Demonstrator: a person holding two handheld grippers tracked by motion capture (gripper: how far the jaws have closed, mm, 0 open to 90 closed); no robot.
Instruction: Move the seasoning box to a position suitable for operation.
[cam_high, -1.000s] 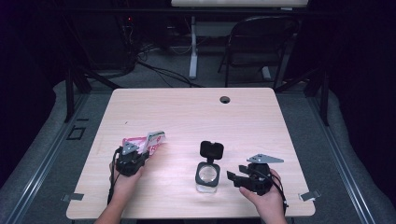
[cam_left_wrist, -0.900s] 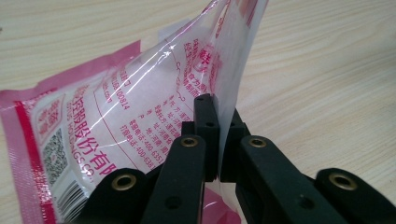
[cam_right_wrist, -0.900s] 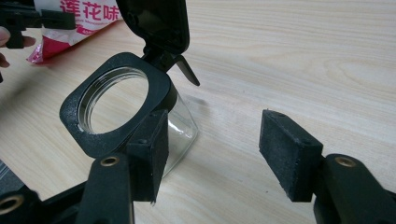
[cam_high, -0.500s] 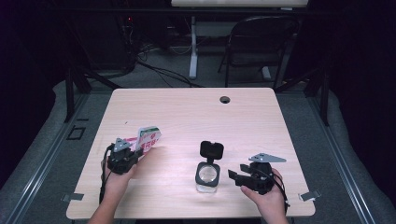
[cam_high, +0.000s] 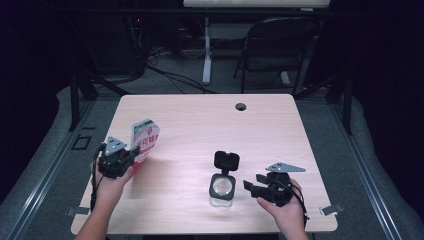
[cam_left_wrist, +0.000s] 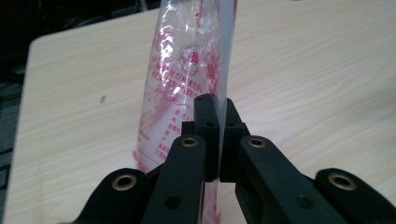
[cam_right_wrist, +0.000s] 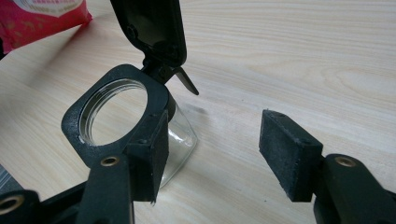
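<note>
Clamping the red-printed pouch (cam_left_wrist: 187, 74) tight, your left tool (cam_high: 134, 153) holds it upright above the worktop (cam_high: 200, 125) at the left edge. Your right tool (cam_right_wrist: 210, 154) stands apart just beside the clear jar (cam_high: 223, 190), whose black lid (cam_high: 226, 161) is flipped up.

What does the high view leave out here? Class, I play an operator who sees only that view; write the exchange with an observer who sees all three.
Operator: Is the left gripper truly clamped on the packet?
Observer: Yes. The left gripper view shows both jaws shut on the packet's clear plastic edge.
Operator: Is the right gripper gripping the jar?
Observer: No. In the right gripper view its jaws stand open; one pad sits in front of the jar's black collar, the other is well clear.
Operator: Is the jar's lid off?
Observer: It is flipped up, hinged at the collar, leaving the round mouth open.
</note>
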